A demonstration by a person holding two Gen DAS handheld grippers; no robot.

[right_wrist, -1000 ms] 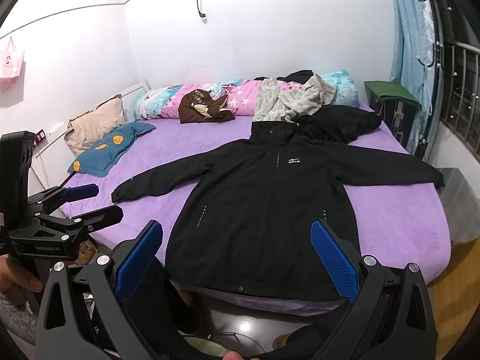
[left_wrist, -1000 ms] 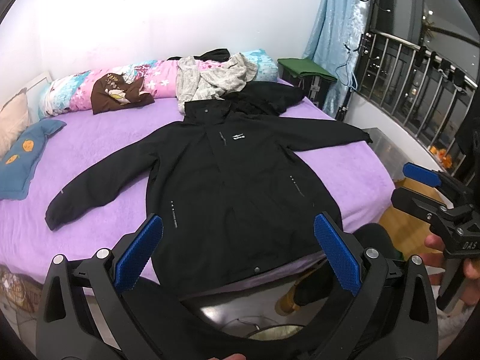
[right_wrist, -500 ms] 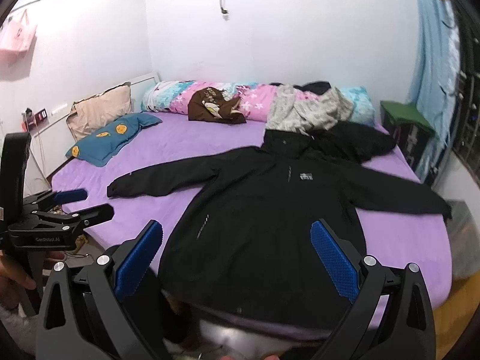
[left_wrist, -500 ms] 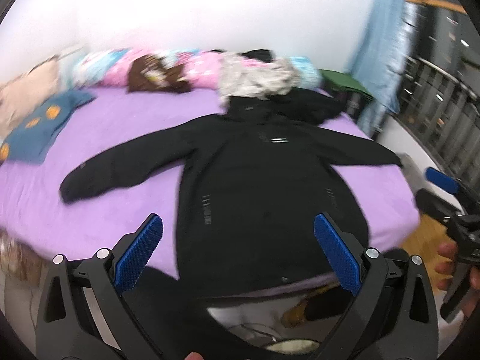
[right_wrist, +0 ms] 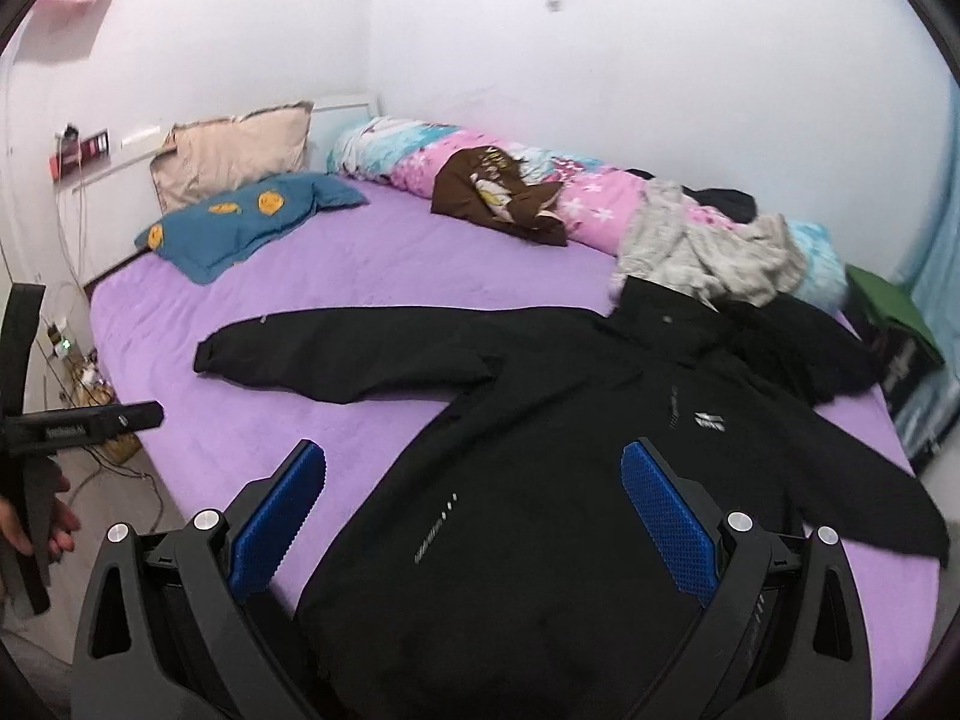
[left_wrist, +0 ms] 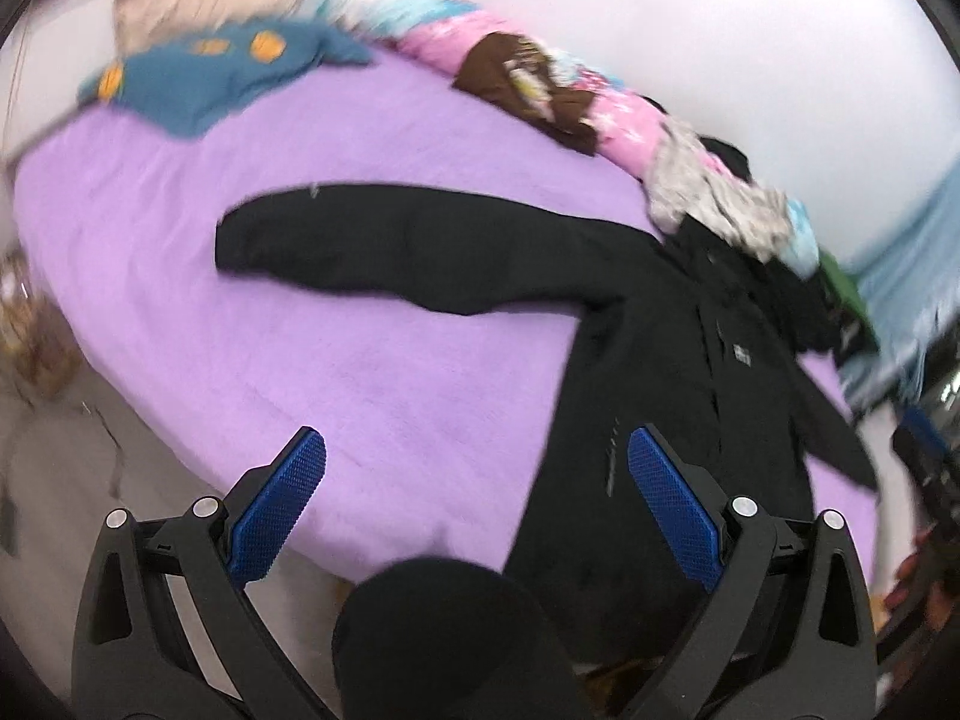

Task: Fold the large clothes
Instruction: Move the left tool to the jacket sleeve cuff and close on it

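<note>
A black jacket lies flat and face up on the purple bedsheet, zipped, its sleeves stretched out to either side and its hem hanging at the near edge of the bed. One sleeve runs out from the jacket's shoulder across open sheet, its cuff pointing toward the blue pillow with orange patches; the other sleeve slants off the opposite shoulder toward the bed's far corner. A small white logo sits on the jacket's chest. At the jacket's collar a crumpled grey garment touches and partly overlaps it, and another dark garment lies bunched just beside the collar. Beyond the jacket, along the wall, a rolled pink and blue quilt carries a brown garment on top, and a beige pillow leans behind the blue one. A green box stands off the bed past the jacket's collar side. The right gripper hovers above the jacket's lower front with its blue pads spread wide, holding nothing. The left gripper is likewise spread and empty, poised over bare sheet just beside the jacket's side seam, below the outstretched sleeve; its view is motion-blurred. In the right wrist view the left tool shows edge-on well away from the jacket, gripped by a hand.
</note>
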